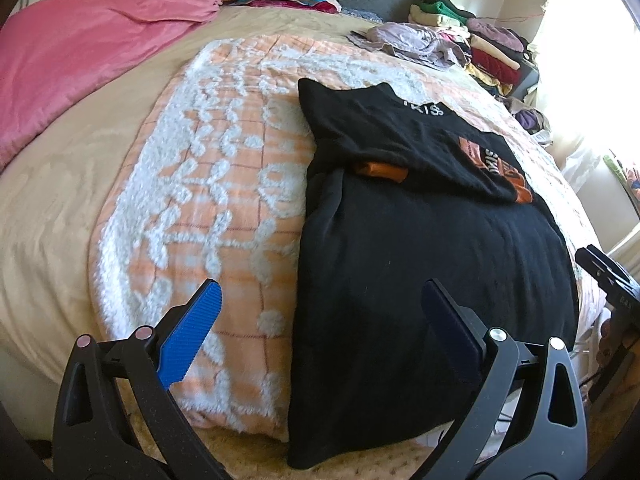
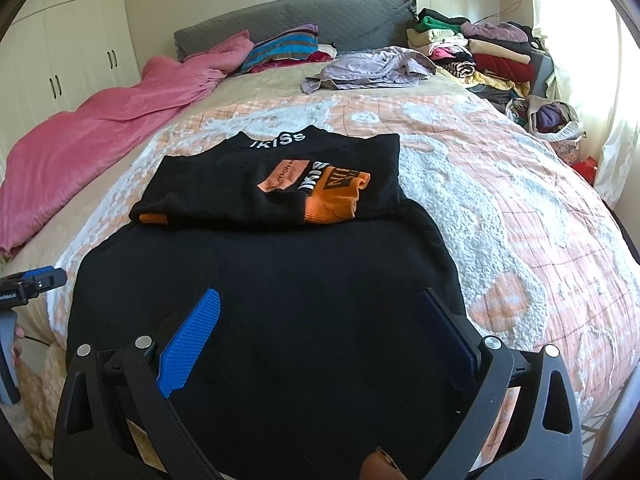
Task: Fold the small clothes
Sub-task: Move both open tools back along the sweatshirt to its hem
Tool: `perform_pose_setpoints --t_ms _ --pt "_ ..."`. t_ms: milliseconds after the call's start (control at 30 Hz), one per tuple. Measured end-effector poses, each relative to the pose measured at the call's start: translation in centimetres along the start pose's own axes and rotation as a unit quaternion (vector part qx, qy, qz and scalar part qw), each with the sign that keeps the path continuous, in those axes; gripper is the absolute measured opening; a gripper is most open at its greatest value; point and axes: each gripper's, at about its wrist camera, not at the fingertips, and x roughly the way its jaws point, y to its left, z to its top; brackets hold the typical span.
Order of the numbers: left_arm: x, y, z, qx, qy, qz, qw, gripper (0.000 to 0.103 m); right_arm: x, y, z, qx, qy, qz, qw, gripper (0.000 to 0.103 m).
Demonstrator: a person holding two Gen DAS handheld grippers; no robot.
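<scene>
A black top point(image 1: 420, 280) point(image 2: 280, 300) with orange cuffs and white collar lettering lies flat on the bed, its sleeves folded in across the chest. An orange cuff point(image 2: 336, 196) rests on the chest. My left gripper point(image 1: 320, 300) hovers open over the garment's left hem edge, nothing between its blue fingers point(image 1: 192, 332). My right gripper point(image 2: 320, 308) hangs open above the lower body of the top, holding nothing. The right gripper's body point(image 1: 612, 280) shows at the far right of the left wrist view; the left gripper's body point(image 2: 28, 284) shows at the left edge of the right wrist view.
The top lies on an orange-and-white fleecy blanket point(image 2: 500, 220) over a beige bedspread point(image 1: 60, 180). A pink duvet point(image 2: 100, 128) lies at the left. A crumpled lilac garment point(image 2: 368, 66) and stacks of folded clothes point(image 2: 488, 52) sit near the grey headboard point(image 2: 300, 16).
</scene>
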Motion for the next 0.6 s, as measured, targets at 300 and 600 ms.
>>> perform_pose_setpoints --t_ms 300,600 --pt "-0.3 0.8 -1.9 -0.013 0.015 -0.013 0.9997 0.093 -0.6 -1.4 -1.3 0.008 0.002 -0.004 1.0 0.098" --pt "-0.7 0.6 -3.8 -0.008 0.027 -0.035 0.999 0.093 -1.0 -3.0 -2.7 0.016 0.015 -0.018 1.0 0.098"
